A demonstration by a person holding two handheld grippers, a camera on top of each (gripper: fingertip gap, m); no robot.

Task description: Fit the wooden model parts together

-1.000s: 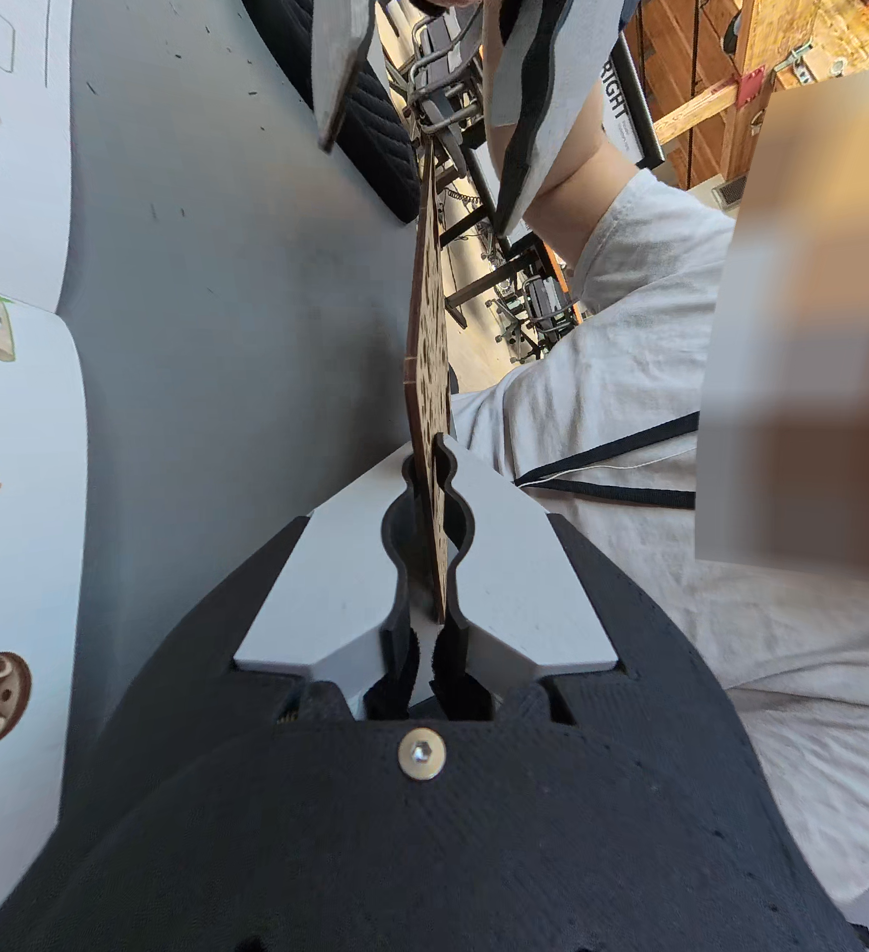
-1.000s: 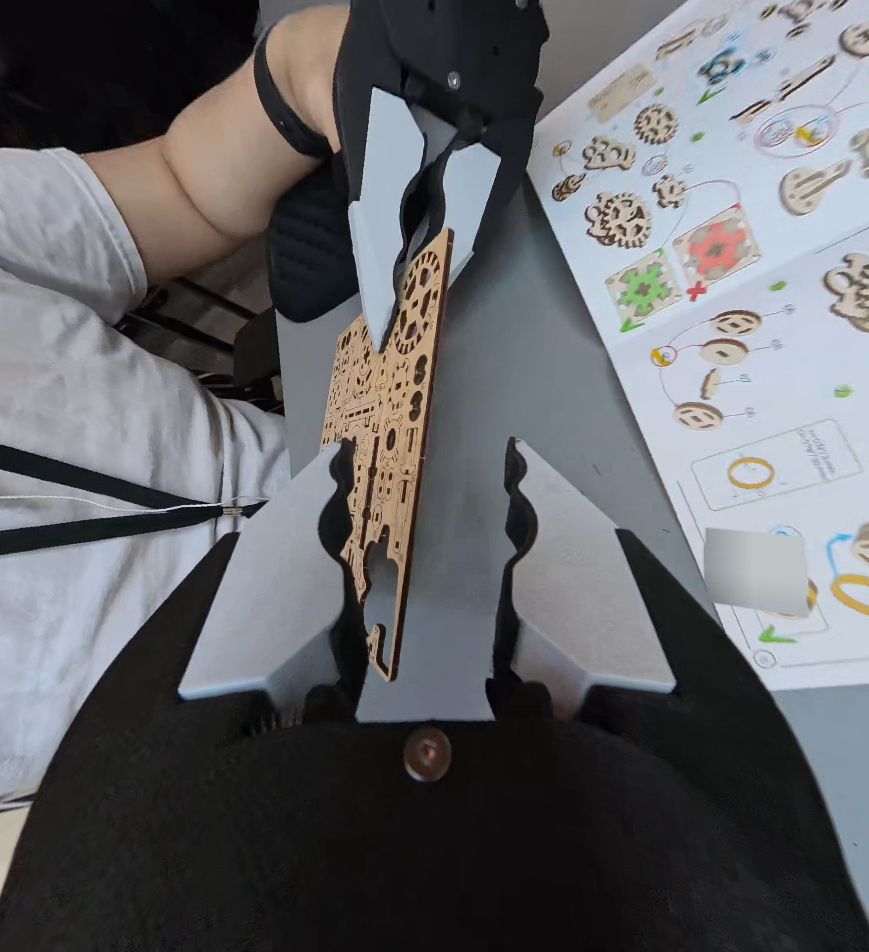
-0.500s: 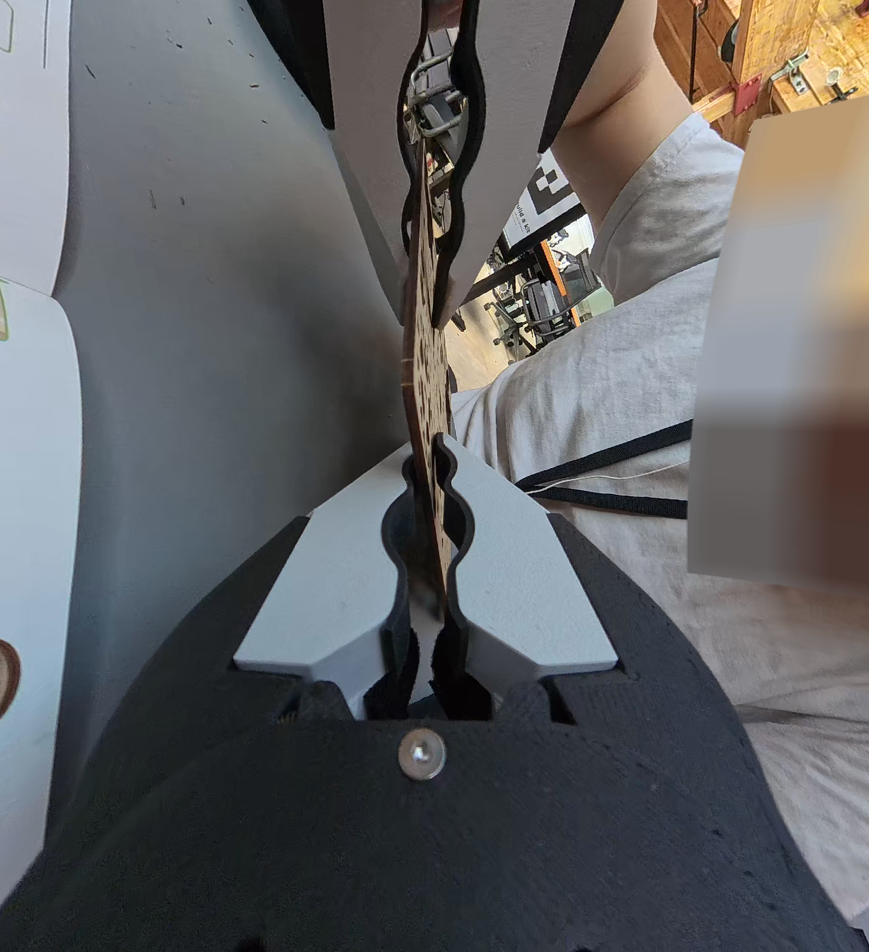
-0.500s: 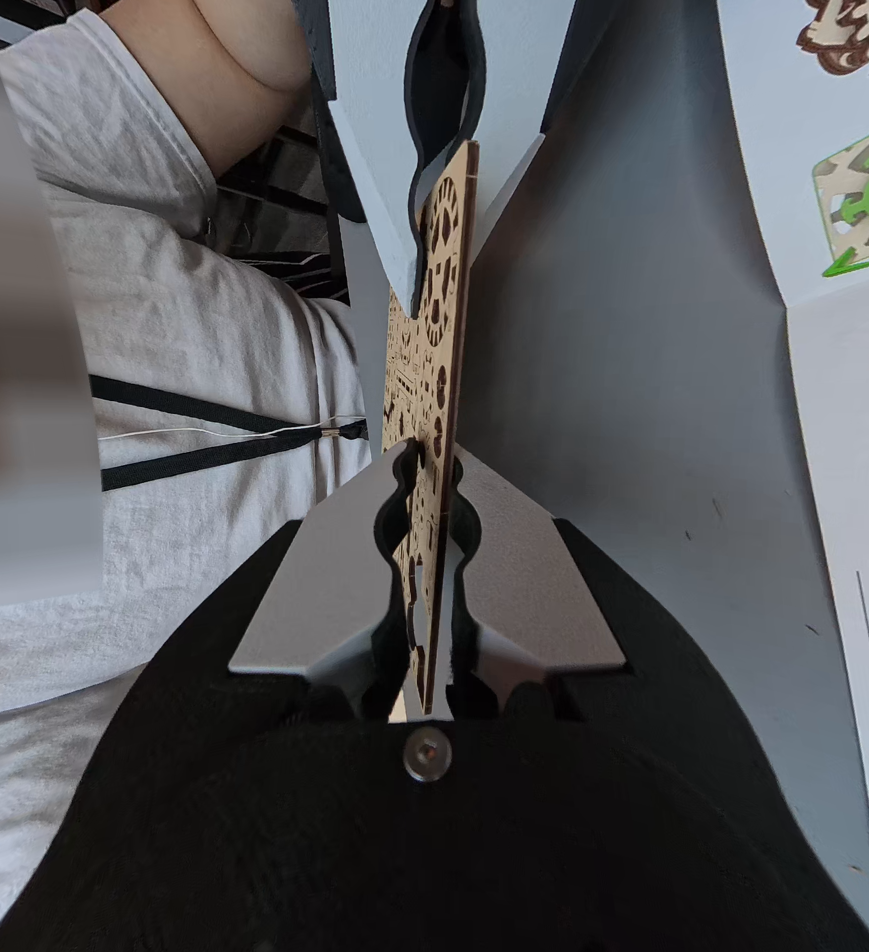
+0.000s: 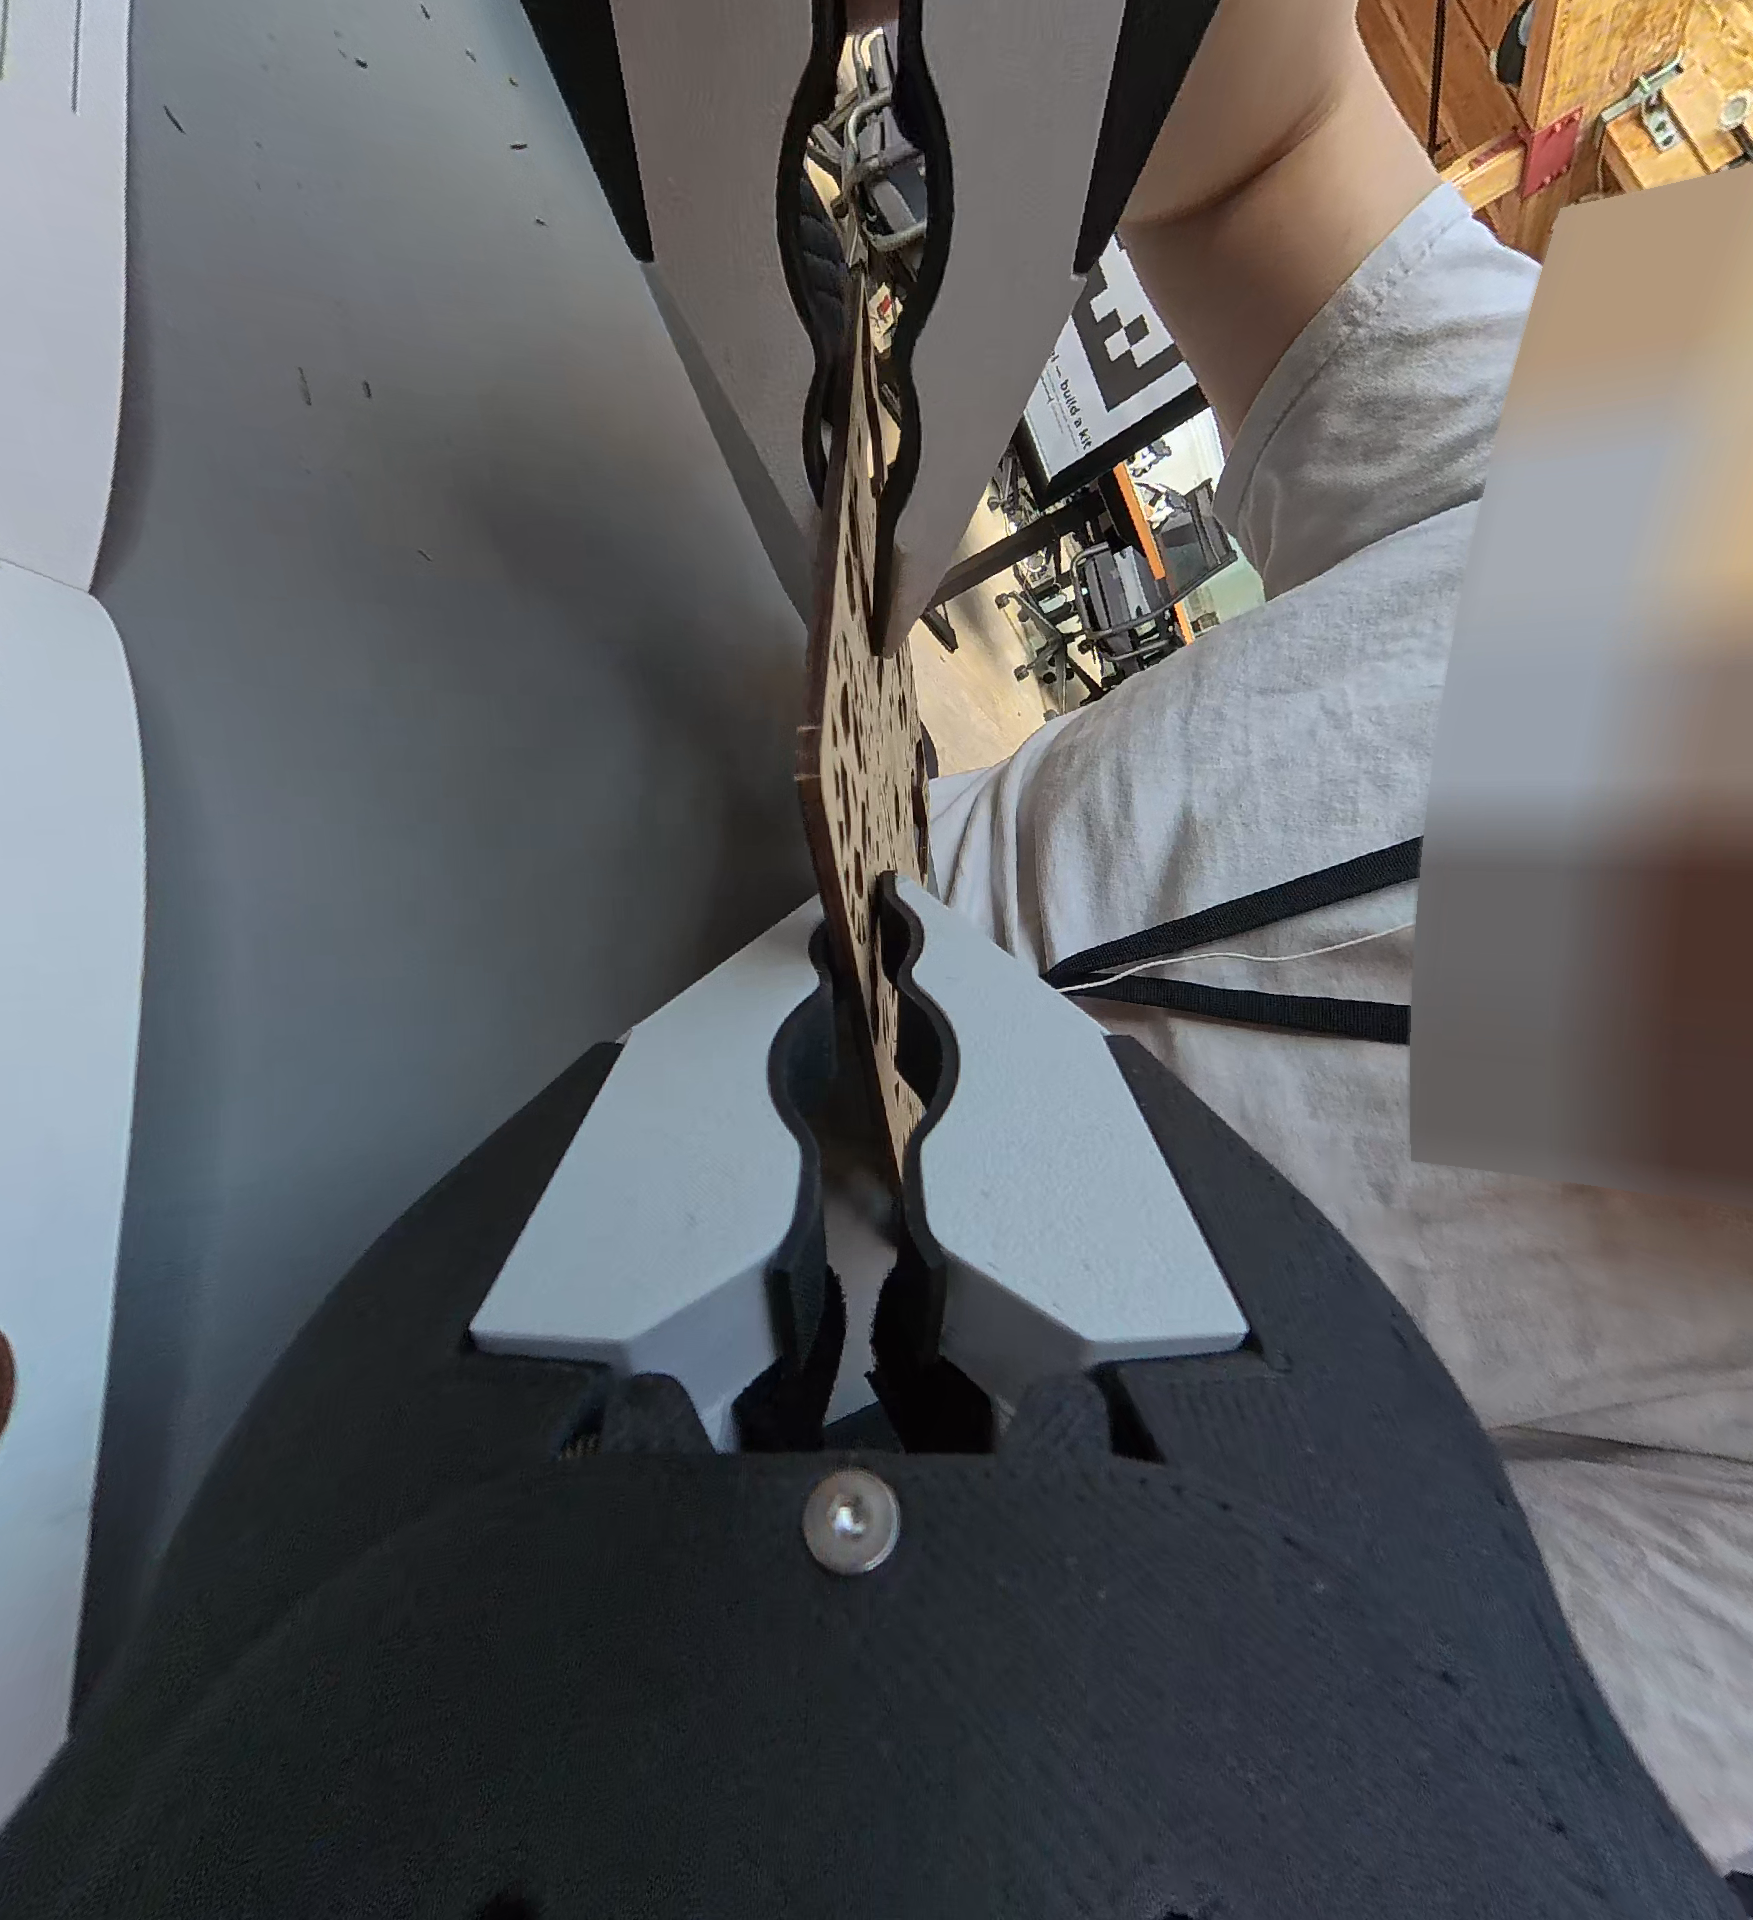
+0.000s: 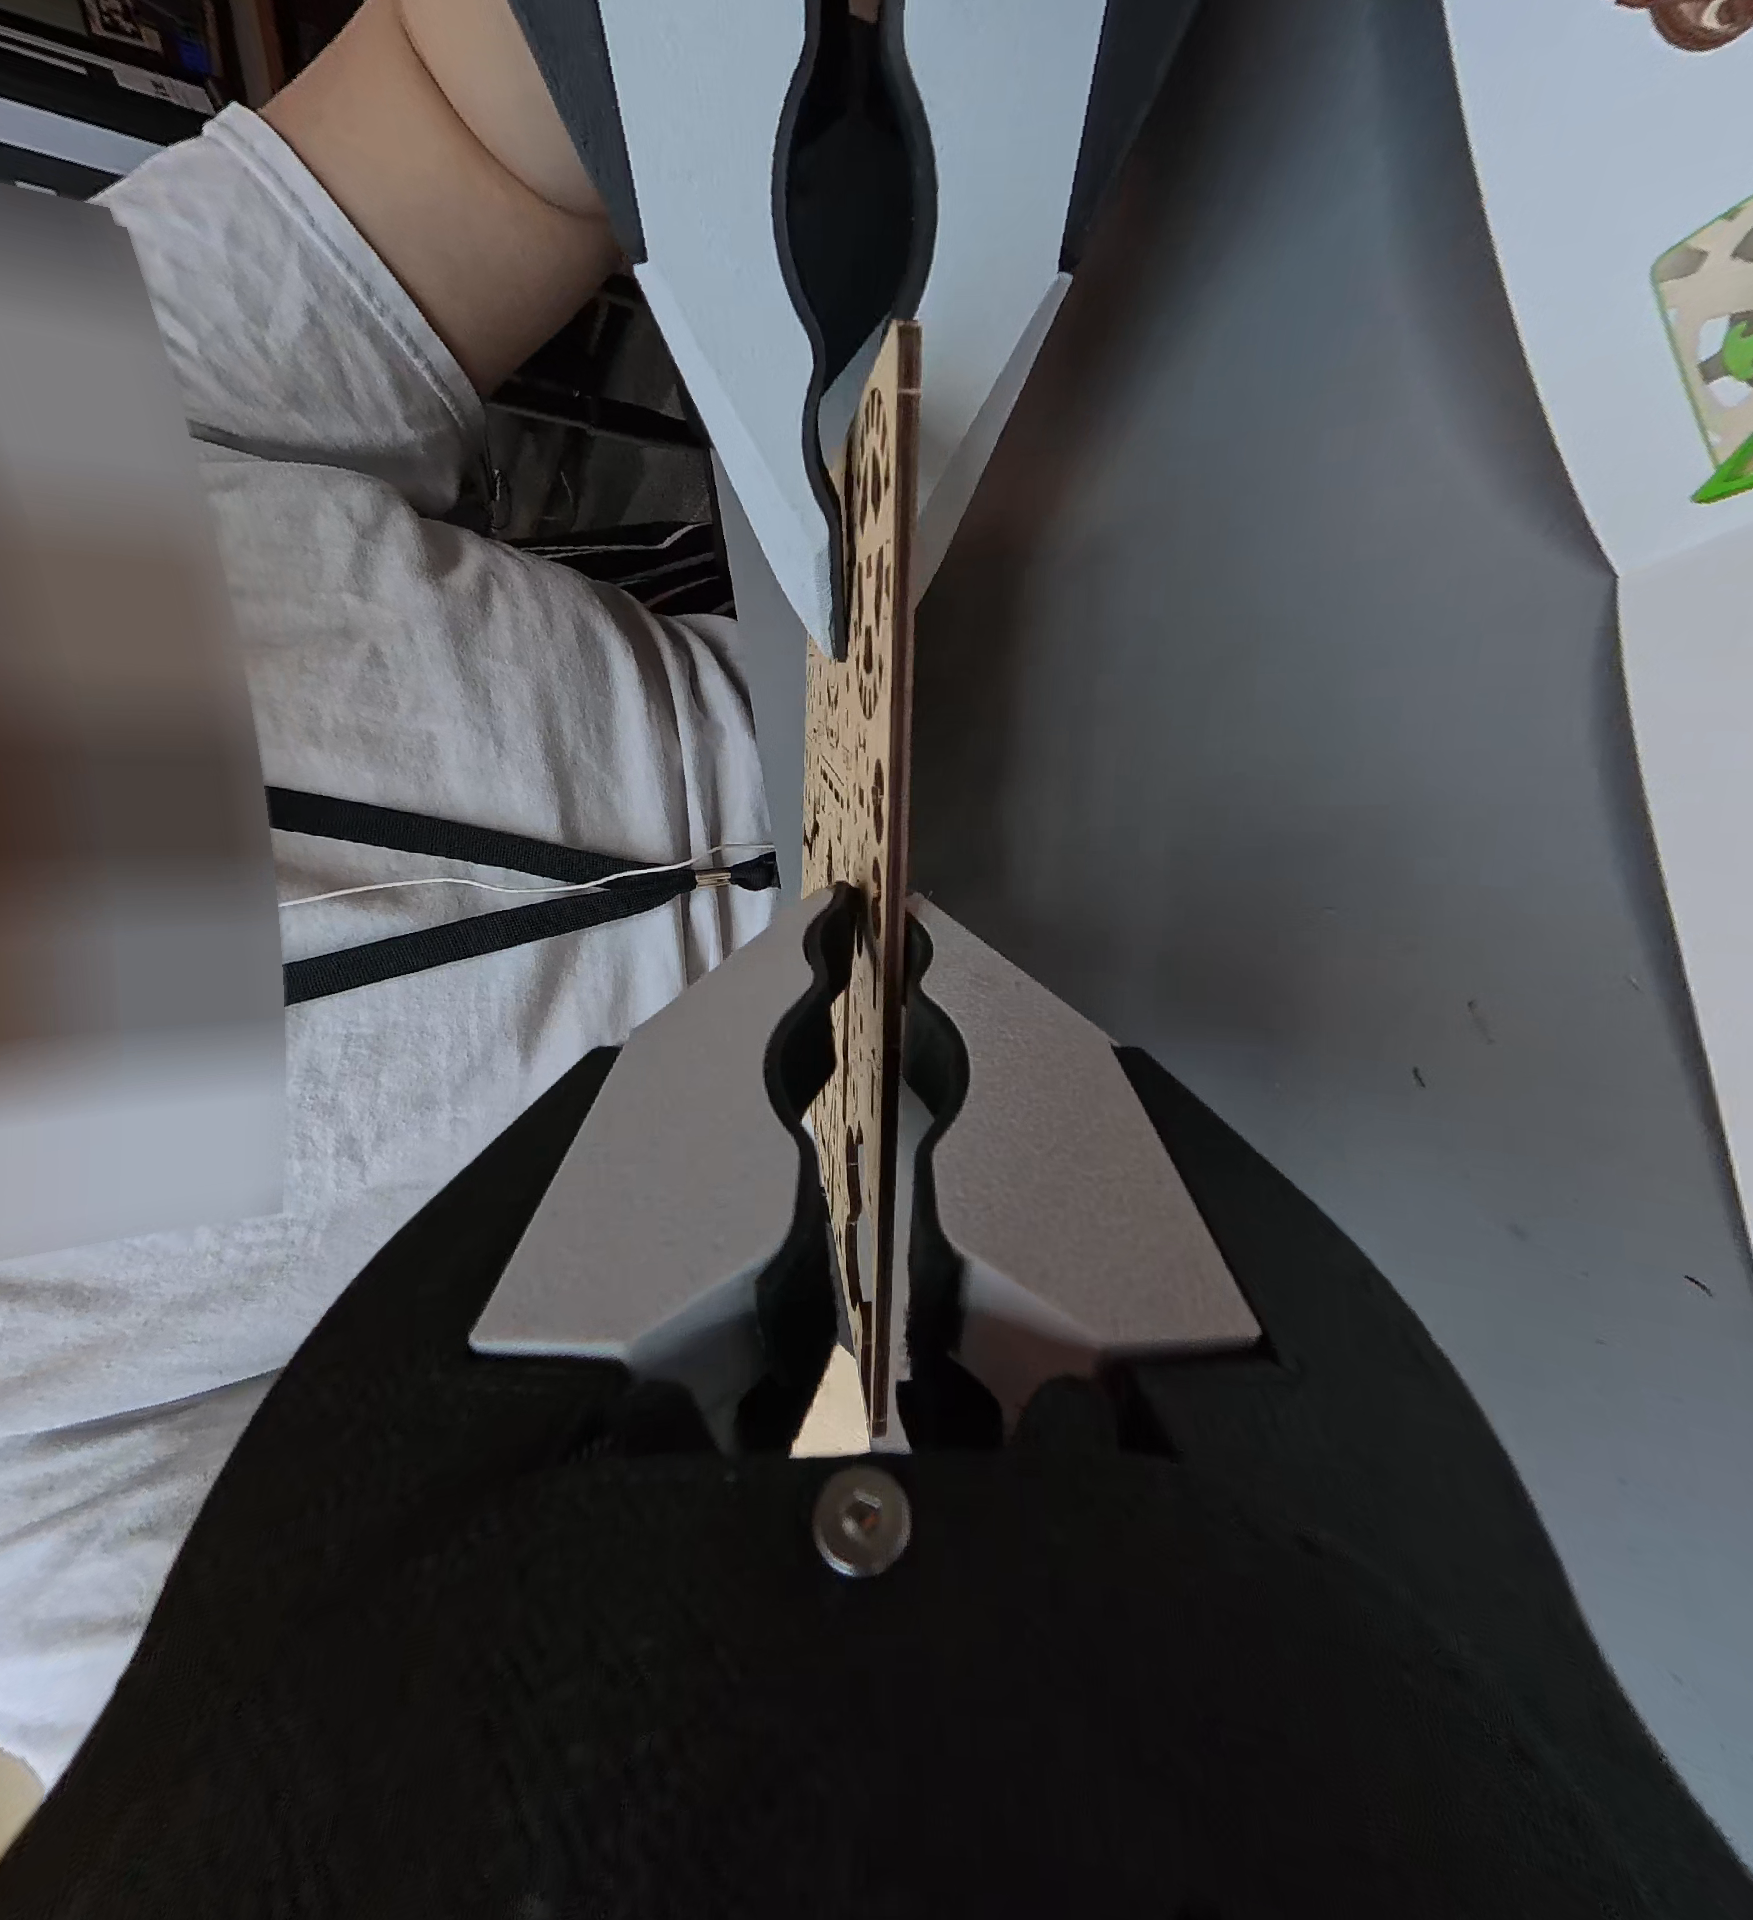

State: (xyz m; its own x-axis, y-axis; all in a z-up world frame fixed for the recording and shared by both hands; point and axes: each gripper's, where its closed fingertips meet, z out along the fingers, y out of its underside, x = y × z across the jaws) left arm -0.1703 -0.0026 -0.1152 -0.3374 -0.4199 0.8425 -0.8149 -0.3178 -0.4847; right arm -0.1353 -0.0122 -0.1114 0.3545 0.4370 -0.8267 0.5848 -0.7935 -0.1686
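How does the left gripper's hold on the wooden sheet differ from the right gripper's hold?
The left gripper pinches the wooden sheet near its fingertips; the right gripper takes the sheet deep between its fingers, almost to their base. They hold opposite ends. Both are shut on the sheet, which stands on edge above the grey table.

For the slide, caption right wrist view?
Both grippers, right and left, clamp opposite ends of a wooden parts sheet.
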